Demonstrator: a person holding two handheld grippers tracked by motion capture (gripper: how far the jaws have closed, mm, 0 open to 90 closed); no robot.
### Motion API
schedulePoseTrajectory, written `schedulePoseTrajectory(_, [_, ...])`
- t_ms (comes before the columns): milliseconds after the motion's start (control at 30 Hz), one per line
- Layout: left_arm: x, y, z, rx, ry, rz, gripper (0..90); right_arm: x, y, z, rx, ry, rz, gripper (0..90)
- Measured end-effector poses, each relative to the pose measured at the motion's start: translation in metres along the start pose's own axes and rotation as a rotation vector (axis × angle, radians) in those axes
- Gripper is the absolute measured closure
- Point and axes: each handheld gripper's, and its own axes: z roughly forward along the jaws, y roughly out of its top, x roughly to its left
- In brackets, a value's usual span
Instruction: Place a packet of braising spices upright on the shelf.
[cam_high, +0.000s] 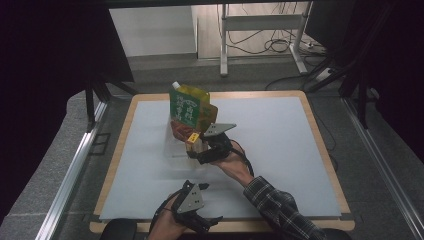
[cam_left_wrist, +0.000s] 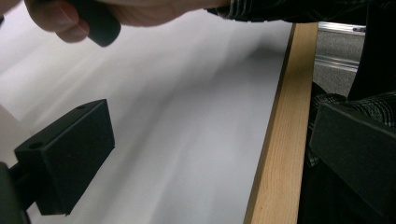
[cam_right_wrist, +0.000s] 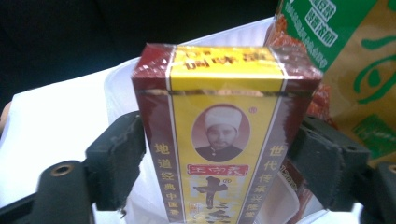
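Observation:
A red and yellow carton (cam_right_wrist: 219, 140) with a portrait on its front stands upright inside a clear plastic tub (cam_right_wrist: 116, 79). My right gripper (cam_right_wrist: 217, 163) has one jaw on each side of it, the pads close beside the carton's narrow sides without pressing, so it is open. In the high view the carton (cam_high: 193, 137) sits mid-table in front of a green and orange spouted pouch (cam_high: 187, 107), with the right gripper (cam_high: 201, 146) just behind it. My left gripper (cam_high: 211, 221) rests near the front edge, jaws wide apart and nothing between them (cam_left_wrist: 210, 154).
A white mat (cam_high: 270, 150) covers a wooden-edged table (cam_high: 325, 150); its rim (cam_left_wrist: 275, 154) runs right beside the left gripper. The person's right hand (cam_left_wrist: 70, 18) and plaid sleeve (cam_high: 280, 210) reach over the mat. A desk frame (cam_high: 260, 35) and cables stand beyond the table.

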Motion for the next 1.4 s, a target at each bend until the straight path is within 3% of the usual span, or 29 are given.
schedulePoseTrajectory(200, [0.000, 0.000, 0.000, -0.003, 0.002, -0.003, 0.0, 0.003, 0.004, -0.004, 0.024, -0.015, -0.004, 15.2])
schedulePoseTrajectory(500, [0.000, 0.000, -0.001, -0.004, 0.007, -0.005, 0.0, 0.007, 0.010, -0.011, 0.068, -0.027, -0.050, 9.2])
schedulePoseTrajectory(1400, [0.001, 0.000, -0.001, -0.006, 0.018, -0.012, 0.0, 0.001, 0.012, -0.043, 0.095, -0.062, -0.039, 7.0])
